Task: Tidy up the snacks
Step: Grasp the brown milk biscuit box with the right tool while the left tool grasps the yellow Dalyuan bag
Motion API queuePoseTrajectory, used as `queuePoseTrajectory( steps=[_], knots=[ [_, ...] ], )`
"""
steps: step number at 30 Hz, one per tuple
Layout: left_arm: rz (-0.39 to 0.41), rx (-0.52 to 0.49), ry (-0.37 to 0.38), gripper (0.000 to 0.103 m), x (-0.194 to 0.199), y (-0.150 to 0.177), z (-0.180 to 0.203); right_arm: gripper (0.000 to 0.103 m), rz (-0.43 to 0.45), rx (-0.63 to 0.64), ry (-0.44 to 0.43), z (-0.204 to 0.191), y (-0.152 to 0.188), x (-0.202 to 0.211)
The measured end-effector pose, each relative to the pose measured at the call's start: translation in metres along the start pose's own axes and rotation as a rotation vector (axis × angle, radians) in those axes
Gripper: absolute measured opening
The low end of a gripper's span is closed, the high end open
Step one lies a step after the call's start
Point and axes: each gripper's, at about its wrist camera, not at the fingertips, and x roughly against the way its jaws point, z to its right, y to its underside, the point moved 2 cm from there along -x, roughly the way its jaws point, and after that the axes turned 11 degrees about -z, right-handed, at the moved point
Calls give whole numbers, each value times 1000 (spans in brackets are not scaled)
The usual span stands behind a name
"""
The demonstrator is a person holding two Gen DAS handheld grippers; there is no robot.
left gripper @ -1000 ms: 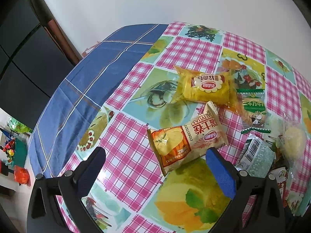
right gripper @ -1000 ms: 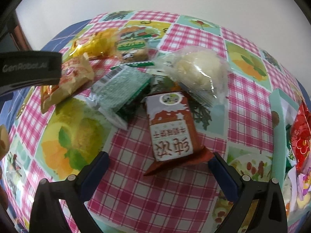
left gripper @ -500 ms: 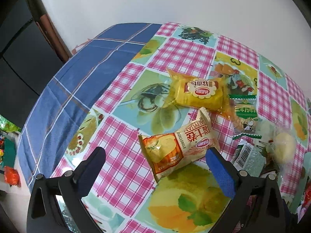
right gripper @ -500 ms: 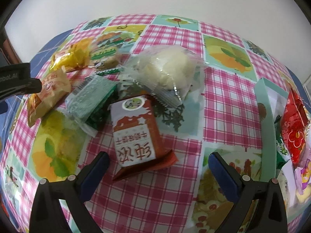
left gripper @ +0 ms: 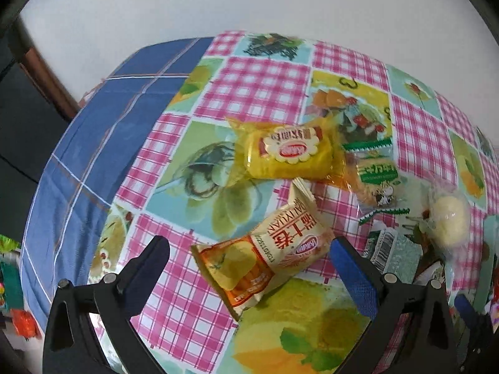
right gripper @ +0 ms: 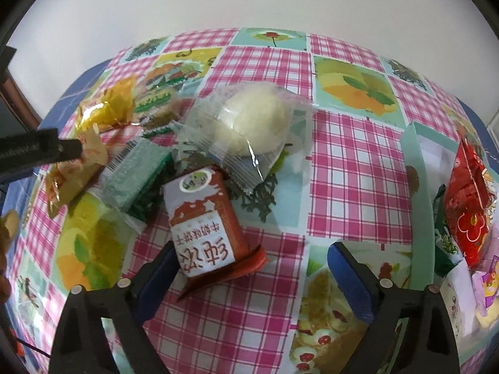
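Observation:
An orange and cream snack packet (left gripper: pixel 268 255) lies on the patterned tablecloth (left gripper: pixel 255 84) between the fingers of my left gripper (left gripper: pixel 249 268), which is open around it. In the right wrist view a red-brown packet (right gripper: pixel 202 221) lies between the jaws of my right gripper (right gripper: pixel 254 272), close against the left finger (right gripper: pixel 159 268). Those jaws are closing, and the right finger stands well clear of the packet. A yellow packet (left gripper: pixel 290 152), a green-labelled biscuit packet (left gripper: pixel 374 177), a green packet (right gripper: pixel 137 168) and a clear bag with a pale bun (right gripper: pixel 249 124) lie nearby.
A teal box (right gripper: pixel 418 187) at the right holds red packets (right gripper: pixel 467 205) and others. Blue cloth (left gripper: pixel 93 124) covers the table's left end, which drops off to the floor. The left gripper's black body (right gripper: pixel 40 149) reaches in over the orange packet.
The left gripper came closer, so the orange packet now sits lower between its fingers. The right gripper shifted right, leaving the red-brown packet near its left finger, and its jaws narrowed slightly.

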Motion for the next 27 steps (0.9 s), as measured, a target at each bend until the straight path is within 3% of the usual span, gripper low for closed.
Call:
queuePoseTrajectory(
  steps=[4, 10, 14, 18, 22, 24, 27],
  knots=[
    [-23, -12, -5, 102, -9, 0, 1, 91, 11, 20, -11, -9, -4, -1],
    [38, -47, -37, 102, -10, -5, 6, 72, 35, 46, -25, -24, -3, 3],
    [34, -63, -10, 102, -13, -6, 11, 53, 34, 64, -20, -30, -3, 0],
    [17, -71, 24, 101, -14, -4, 16, 47, 29, 73, -8, -30, -1, 1],
    [3, -84, 53, 81, -14, -1, 22, 46, 21, 55, -7, -26, 0, 1],
    [-14, -100, 47, 76, -15, 2, 28, 45, 15, 46, -8, -24, 1, 2],
    [-42, -112, 50, 57, -18, 9, 34, 45, 5, 25, -14, -22, 3, 3]
  ],
)
